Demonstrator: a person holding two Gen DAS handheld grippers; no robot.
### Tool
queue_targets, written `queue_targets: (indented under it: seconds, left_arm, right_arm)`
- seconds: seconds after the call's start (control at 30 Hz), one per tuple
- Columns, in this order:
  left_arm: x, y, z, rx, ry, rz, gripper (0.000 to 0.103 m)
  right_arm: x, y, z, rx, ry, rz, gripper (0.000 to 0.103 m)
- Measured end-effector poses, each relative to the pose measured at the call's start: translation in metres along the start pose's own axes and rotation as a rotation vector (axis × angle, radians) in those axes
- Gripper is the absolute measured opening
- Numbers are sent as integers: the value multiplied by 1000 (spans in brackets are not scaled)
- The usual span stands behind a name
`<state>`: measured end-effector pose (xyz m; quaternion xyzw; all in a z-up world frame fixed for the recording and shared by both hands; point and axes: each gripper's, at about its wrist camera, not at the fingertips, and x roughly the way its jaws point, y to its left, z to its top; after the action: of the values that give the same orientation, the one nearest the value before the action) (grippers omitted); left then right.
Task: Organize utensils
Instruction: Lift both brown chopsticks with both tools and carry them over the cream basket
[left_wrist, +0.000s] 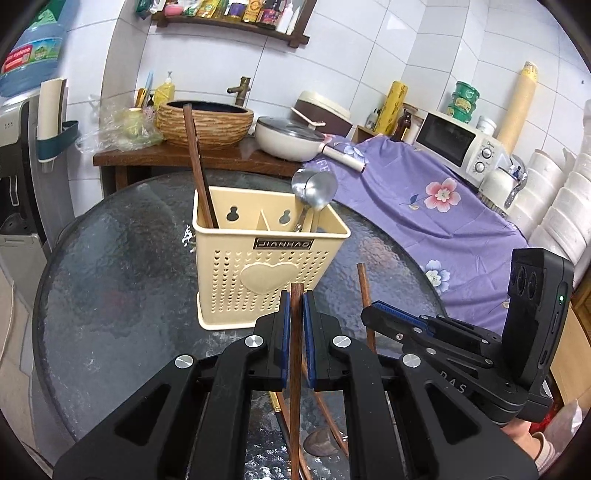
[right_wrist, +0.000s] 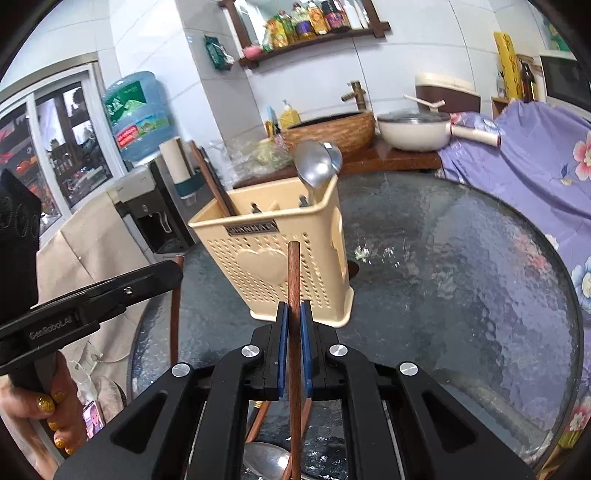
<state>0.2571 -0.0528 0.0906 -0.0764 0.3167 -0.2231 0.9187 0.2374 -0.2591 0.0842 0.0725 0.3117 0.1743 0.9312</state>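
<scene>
A cream utensil holder (left_wrist: 266, 266) stands on the round glass table (left_wrist: 122, 280); it also shows in the right wrist view (right_wrist: 284, 258). Brown chopsticks (left_wrist: 197, 166) lean in its left compartment and a steel ladle (left_wrist: 314, 188) in its right. My left gripper (left_wrist: 295, 299) is shut on a brown wooden chopstick (left_wrist: 295, 369), held upright just in front of the holder. My right gripper (right_wrist: 294, 308) is shut on another brown chopstick (right_wrist: 294, 295), also upright near the holder's front. The right gripper shows in the left wrist view (left_wrist: 391, 314) beside its chopstick (left_wrist: 365, 299).
More wooden utensils (left_wrist: 332, 424) and a steel spoon (right_wrist: 266, 461) lie on the table below the grippers. A purple flowered cloth (left_wrist: 424, 199) covers the counter at right. A basket basin (left_wrist: 207, 122), pan (left_wrist: 288, 136) and microwave (left_wrist: 458, 144) stand behind.
</scene>
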Motion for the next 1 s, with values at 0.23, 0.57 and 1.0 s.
queue_targets:
  seconds: [0.23, 0.57, 1.0]
  left_arm:
    - [-23, -6, 8, 26, -45, -3, 8]
    - [-44, -16, 19, 53, -102, -11, 8]
    - [-63, -25, 39, 82, -168, -12, 7]
  right_arm:
    - [-19, 5, 8, -17, -39, 19, 7]
    - [-43, 13, 19, -43, -99, 33, 7]
    - [-60, 25, 40, -98, -161, 33, 7]
